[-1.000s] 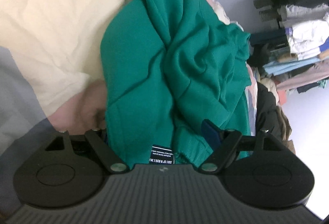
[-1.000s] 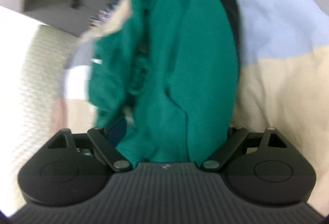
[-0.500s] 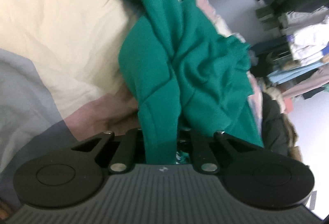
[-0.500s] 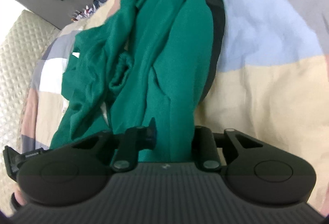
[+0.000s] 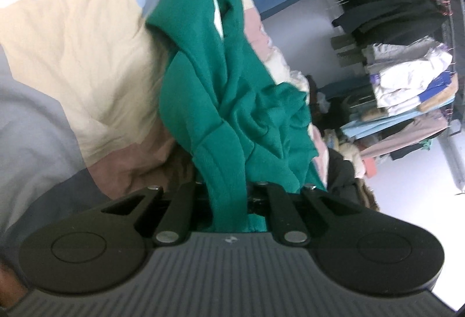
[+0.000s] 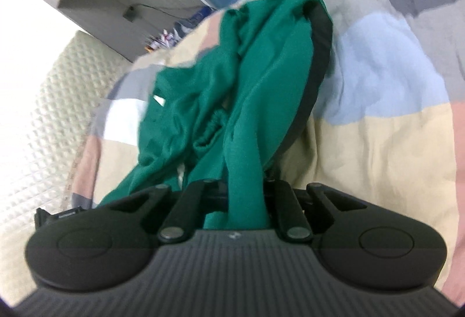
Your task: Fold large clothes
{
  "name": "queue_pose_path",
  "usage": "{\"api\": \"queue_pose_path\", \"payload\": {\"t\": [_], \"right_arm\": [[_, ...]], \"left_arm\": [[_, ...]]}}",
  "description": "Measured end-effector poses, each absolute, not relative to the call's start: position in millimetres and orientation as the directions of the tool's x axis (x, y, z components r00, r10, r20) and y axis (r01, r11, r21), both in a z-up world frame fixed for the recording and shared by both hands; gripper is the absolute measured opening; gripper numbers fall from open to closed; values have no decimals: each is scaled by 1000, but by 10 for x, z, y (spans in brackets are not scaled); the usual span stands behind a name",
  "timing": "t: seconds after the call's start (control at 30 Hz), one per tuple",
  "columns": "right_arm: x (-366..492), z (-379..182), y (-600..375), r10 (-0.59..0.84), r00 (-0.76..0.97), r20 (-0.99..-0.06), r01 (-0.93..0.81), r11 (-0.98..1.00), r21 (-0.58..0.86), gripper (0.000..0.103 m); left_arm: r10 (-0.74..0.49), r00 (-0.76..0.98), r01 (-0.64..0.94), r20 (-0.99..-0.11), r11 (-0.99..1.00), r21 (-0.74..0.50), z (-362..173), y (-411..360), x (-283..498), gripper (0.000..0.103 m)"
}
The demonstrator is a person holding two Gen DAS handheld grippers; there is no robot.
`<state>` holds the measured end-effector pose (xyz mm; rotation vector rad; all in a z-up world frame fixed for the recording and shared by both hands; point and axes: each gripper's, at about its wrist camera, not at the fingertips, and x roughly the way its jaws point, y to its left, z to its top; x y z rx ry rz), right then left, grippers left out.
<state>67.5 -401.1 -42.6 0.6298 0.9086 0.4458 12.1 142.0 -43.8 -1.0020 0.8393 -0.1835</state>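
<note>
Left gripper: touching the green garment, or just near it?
Touching. The left wrist view shows the left gripper shut on a fold of the green garment, cloth pinched between its jaws.

Both cams ride on the grippers, tilted down and super close to the green garment on the bed. Left cam faces the clothes rack, right one the headboard. Garment and bed are shared.

Bedroom, domestic. Bed with patchwork duvet in cream, grey, pink, blue; padded headboard; shelves of folded clothes; dark garments hanging on rail.
</note>
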Motion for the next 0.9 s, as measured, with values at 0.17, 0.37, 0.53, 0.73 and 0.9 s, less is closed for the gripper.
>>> {"api": "queue_pose_path", "payload": {"t": [0.17, 0.37, 0.53, 0.73, 0.9], "right_arm": [[505, -188, -4106, 650, 572, -500, -143, 679, 720, 11], [97, 153, -4184, 689, 607, -397, -215, 623, 752, 11], [-310, 335, -4276, 702, 629, -336, -249, 590, 768, 11], [-425, 496, -4443, 669, 687, -284, -255, 587, 768, 11], [168, 529, -4294, 650, 689, -321, -222, 611, 760, 9]], "left_arm": [[-521, 695, -162, -495, 558, -814, -146, 1466, -48, 8], [-558, 693, -80, -456, 570, -818, 186, 1497, -473, 8], [-585, 683, -42, -437, 567, -823, 390, 1507, -846, 8], [-590, 696, -41, -408, 535, -844, 502, 1563, -894, 9], [-557, 719, -86, -416, 522, -849, 501, 1582, -303, 9]]}}
